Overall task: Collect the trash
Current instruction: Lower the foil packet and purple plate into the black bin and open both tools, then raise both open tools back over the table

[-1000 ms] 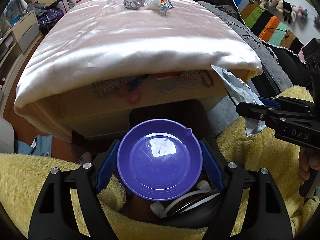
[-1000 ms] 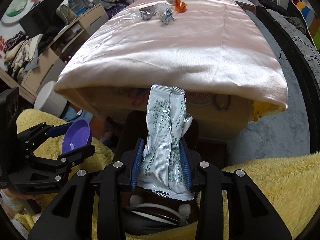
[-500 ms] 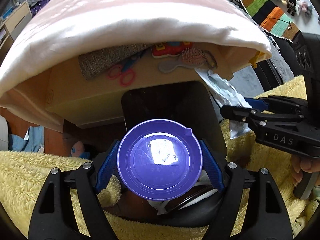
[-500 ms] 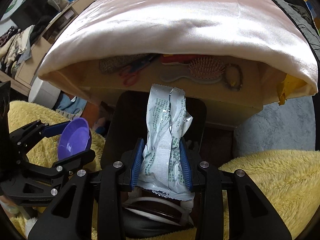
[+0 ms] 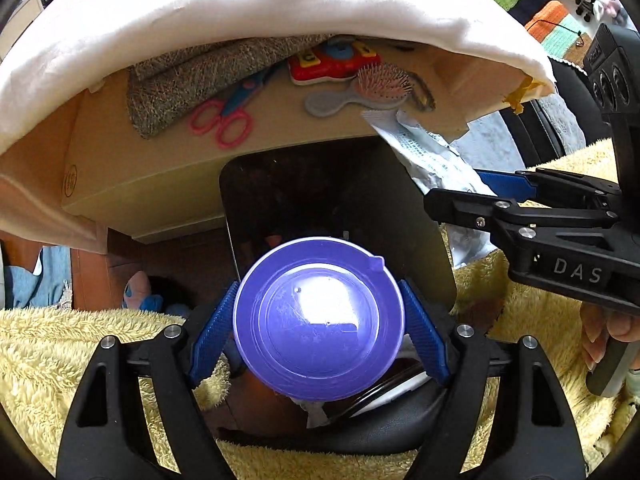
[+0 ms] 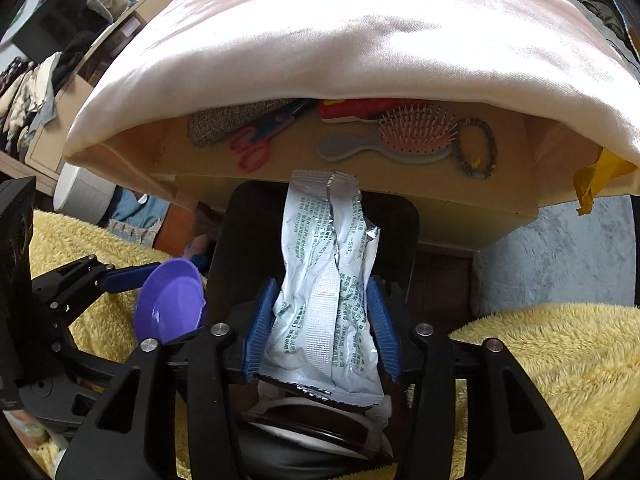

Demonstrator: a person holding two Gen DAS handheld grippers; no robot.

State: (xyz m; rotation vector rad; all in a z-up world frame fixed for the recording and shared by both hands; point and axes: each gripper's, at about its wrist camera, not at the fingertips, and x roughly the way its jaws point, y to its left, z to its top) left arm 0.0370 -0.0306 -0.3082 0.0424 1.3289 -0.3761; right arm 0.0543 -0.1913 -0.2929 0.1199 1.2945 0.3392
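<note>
One pale pink cloth (image 6: 360, 52) fills the top of the frame, draped over one cardboard shelf (image 6: 400, 184). Below center gapes one dark bin (image 5: 320, 200). One left gripper (image 5: 318, 326) at lower center clamps one purple lid (image 5: 318, 326); one right gripper (image 6: 322, 320) clamps one silver wrapper (image 6: 326, 280), upright over the bin. On the shelf lie one hairbrush (image 6: 400, 140), one pair of pink scissors (image 6: 256, 148) and one beaded bracelet (image 6: 478, 148).
</note>
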